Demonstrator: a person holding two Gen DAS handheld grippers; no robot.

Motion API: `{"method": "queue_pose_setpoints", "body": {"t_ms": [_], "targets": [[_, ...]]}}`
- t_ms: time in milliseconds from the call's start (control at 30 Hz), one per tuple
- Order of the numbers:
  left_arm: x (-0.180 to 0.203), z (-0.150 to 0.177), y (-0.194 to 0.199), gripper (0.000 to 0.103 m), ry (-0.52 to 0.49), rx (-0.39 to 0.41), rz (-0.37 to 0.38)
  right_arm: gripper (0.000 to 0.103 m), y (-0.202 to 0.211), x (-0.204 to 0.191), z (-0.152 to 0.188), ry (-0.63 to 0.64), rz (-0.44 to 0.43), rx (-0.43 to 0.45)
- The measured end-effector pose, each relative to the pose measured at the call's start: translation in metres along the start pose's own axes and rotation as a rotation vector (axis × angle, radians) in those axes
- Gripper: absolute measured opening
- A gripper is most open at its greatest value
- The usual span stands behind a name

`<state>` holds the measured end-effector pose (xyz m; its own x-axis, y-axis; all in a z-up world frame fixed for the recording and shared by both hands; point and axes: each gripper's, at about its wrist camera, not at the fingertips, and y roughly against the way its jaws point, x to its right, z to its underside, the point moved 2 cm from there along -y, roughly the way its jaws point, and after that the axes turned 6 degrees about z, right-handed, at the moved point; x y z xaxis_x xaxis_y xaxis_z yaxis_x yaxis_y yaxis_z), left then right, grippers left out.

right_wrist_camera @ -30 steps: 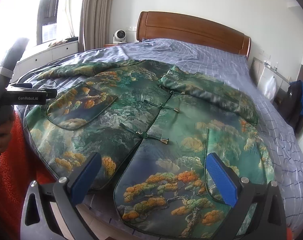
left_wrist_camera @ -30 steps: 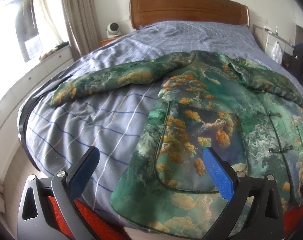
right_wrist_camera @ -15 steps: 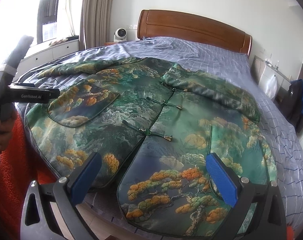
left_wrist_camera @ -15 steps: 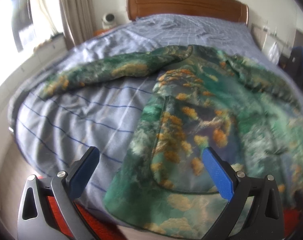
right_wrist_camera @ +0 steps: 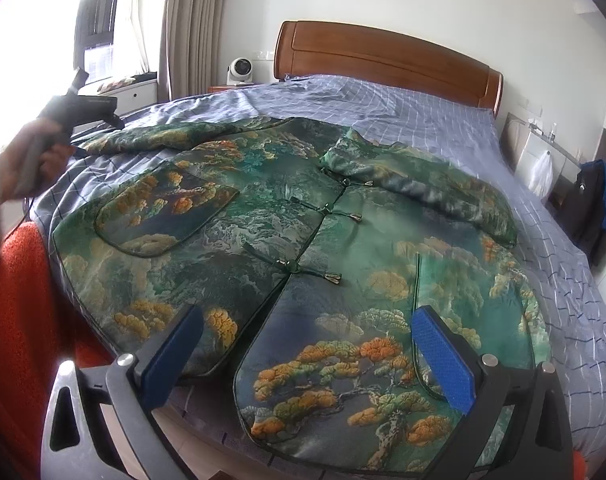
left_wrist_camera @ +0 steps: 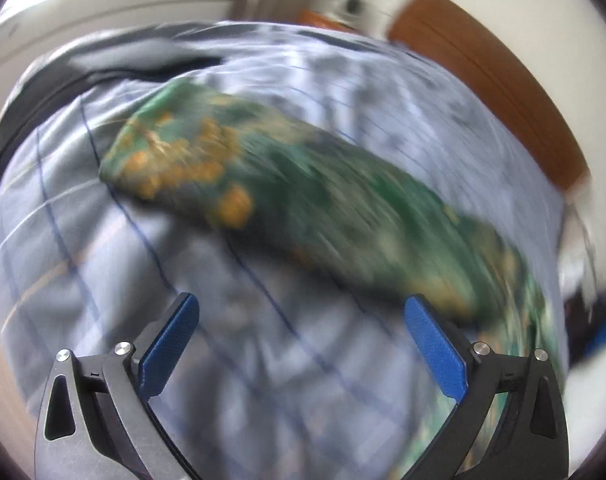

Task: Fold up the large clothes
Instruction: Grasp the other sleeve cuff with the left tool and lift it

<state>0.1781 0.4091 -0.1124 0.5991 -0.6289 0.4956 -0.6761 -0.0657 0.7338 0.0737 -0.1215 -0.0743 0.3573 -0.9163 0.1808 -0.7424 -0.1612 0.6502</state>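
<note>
Your green brocade jacket with orange pine pattern lies flat, front up, on the blue checked bed cover; one sleeve already lies across the chest. The outstretched sleeve runs from upper left to lower right ahead of your left gripper, cuff at the far end, nothing touching. Left is nearer it, so prob. reach w/ that. Both jaws apart, empty; right gripper hovers over the hem.
</note>
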Motion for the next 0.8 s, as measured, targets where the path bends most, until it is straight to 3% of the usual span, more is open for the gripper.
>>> {"method": "queue_pose_setpoints", "body": {"t_ms": [100,167,200,233,267,300,333,467,567,700,800], "targets": [[-0.028,-0.023,-0.035,0.1,0.116,-0.042,-0.039,0.103,0.0,-0.003,0.001,0.009,-0.002,-0.01],[-0.042,-0.03,-0.043,0.091,0.214,-0.004,-0.042,0.103,0.001,-0.004,0.001,0.013,0.001,-0.013],[-0.044,-0.032,-0.039,0.073,0.245,0.038,-0.04,0.103,0.001,-0.004,0.001,0.014,0.002,-0.015],[-0.042,-0.036,-0.036,0.043,0.254,0.066,-0.029,0.103,0.001,-0.004,0.001,0.014,0.003,-0.017],[-0.037,-0.039,-0.033,0.03,0.243,0.074,-0.027,0.103,0.001,-0.005,0.002,0.013,0.003,-0.019],[-0.024,-0.044,-0.026,0.019,0.192,0.083,-0.034,0.103,0.001,-0.004,0.002,0.011,0.001,-0.021],[-0.006,-0.048,-0.017,0.015,0.119,0.108,-0.049,0.103,0.001,-0.004,0.003,0.007,-0.002,-0.023],[0.101,-0.05,0.031,0.013,-0.238,0.229,-0.056,0.103,-0.003,0.0,0.007,-0.013,-0.017,-0.032],[0.206,-0.022,0.067,0.013,-0.535,0.324,0.005,0.103,-0.006,0.003,0.009,-0.034,-0.031,-0.038],[0.341,0.06,0.083,0.013,-0.902,0.403,0.107,0.103,-0.005,0.009,0.009,-0.059,-0.035,-0.034],[0.403,0.135,0.059,0.013,-1.098,0.374,0.16,0.103,0.001,0.016,0.009,-0.074,-0.02,-0.019]]}}
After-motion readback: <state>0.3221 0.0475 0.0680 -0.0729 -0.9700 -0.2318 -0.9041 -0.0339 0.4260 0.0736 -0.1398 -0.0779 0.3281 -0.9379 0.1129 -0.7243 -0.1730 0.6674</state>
